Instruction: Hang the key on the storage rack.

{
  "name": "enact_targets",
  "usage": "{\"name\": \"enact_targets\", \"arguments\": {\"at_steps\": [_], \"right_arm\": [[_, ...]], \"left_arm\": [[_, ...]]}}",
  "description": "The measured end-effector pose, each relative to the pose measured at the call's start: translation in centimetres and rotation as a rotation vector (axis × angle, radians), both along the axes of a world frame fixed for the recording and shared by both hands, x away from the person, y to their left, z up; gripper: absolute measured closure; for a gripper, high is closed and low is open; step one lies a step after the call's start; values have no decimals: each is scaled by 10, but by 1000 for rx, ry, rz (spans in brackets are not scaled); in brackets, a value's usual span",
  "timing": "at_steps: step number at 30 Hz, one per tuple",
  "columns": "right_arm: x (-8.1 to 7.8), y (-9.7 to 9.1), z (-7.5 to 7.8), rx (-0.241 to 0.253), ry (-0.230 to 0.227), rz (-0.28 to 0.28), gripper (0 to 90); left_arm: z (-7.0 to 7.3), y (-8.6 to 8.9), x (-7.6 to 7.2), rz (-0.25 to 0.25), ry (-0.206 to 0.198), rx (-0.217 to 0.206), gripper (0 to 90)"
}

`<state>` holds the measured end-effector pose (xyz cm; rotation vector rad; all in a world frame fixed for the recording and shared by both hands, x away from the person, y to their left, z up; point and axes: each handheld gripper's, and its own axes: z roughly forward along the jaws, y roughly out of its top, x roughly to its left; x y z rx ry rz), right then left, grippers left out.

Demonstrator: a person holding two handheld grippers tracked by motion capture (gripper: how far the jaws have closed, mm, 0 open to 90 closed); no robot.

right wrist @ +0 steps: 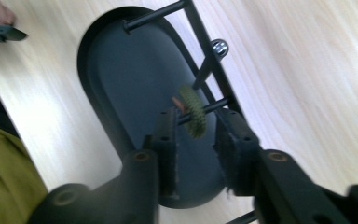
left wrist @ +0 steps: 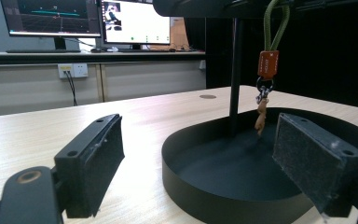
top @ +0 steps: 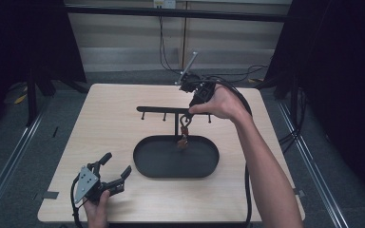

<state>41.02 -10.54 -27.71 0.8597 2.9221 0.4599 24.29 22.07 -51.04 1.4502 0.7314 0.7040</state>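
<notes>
The right gripper (top: 188, 110) was held over the black stand (top: 173, 110), at the right part of its crossbar. A keychain (top: 184, 133) hung there from one of the bar's pegs. It had a green cord loop at the top, an orange tag below that, a small metal ring, and a brownish charm at the bottom, which dangled above the black oval tray (top: 145, 164) that forms the stand's base.

In the right gripper view, the green cord loop (right wrist: 193, 111) sat on the peg between the two black fingers (right wrist: 166, 135), just beyond their tips. The fingers were parted, with a clear gap on each side of the cord, so they were not pinching it. The loop lay a little closer to the right-hand finger in that view, but it was not touching it as far as could be told.

The left gripper (top: 115, 167) rested low at the near left corner of the table (top: 114, 99), well apart from the stand, with its fingers spread wide and nothing between them. In the left gripper view, the keychain (left wrist: 266, 70) hung beyond the far finger, beside the stand's upright post (left wrist: 235, 74), with the charm just above the tray floor.
</notes>
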Motion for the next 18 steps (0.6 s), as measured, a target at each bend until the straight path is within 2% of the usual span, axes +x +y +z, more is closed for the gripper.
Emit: {"name": "enact_targets", "arguments": {"at_steps": [1,3,6,11,14,15,18], "right_arm": [[-2,-2,0,7,6,-15,647],[-5,-6,1,21,-11,-17,617],[-12,-11,1,69,10,-9,579],[-24,-20,0,132,8,-16,547],[-33,-23,-1,137,-4,-12,543],[-36,-24,-2,153,-3,-1,543],[-44,-25,-6,165,-27,2,545]], "left_arm": [[0,0,0,-1,2,5,158],[0,1,0,-2,1,12,158],[0,1,0,-3,0,11,158],[0,1,0,-3,2,16,158],[0,1,0,-3,2,15,158],[0,1,0,-3,3,16,158],[0,1,0,-3,2,15,158]]}}
